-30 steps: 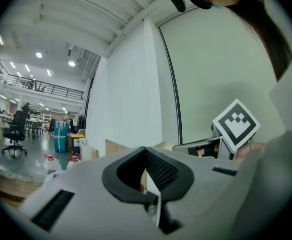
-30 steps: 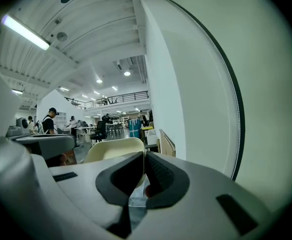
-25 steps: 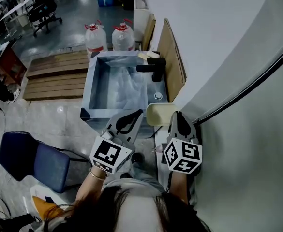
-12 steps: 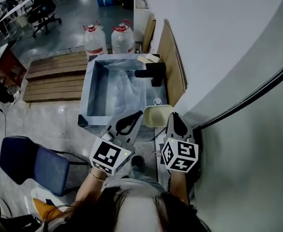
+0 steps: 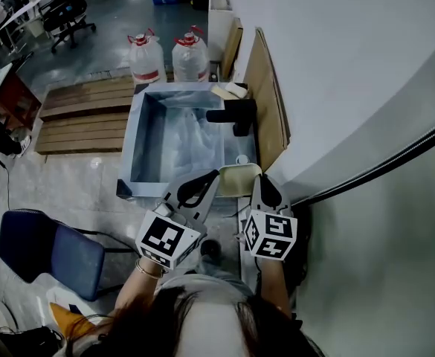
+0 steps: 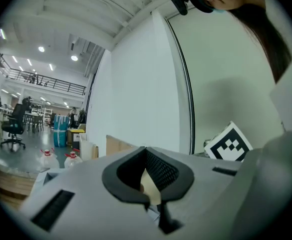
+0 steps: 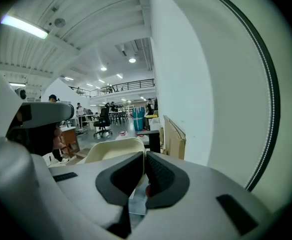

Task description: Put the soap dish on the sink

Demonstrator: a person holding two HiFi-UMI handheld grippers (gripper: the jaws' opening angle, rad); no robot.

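Observation:
A cream soap dish [image 5: 236, 178] hangs over the near right corner of the steel sink [image 5: 132, 141]. My right gripper [image 5: 256, 181] is shut on the dish's near rim. In the right gripper view the dish [image 7: 111, 151] spreads out to the left of the pinched jaws of the right gripper [image 7: 145, 158]. My left gripper [image 5: 212, 177] is shut on nothing, just left of the dish. A sliver of cream shows through the loop of the left gripper [image 6: 145, 151]. A black faucet [image 5: 233, 115] stands on the sink's right rim.
Two water bottles [image 5: 146, 58] stand behind the sink, with wooden pallets [image 5: 79, 116] to its left. A cardboard sheet [image 5: 266, 99] leans on the white wall at right. A blue chair [image 5: 50, 248] sits near left. Pale bars [image 5: 227, 90] lie on the sink's far right corner.
Both grippers and the soap dish have edged forward and a little left, closer to the sink's near right corner. The grip on the dish is unchanged.

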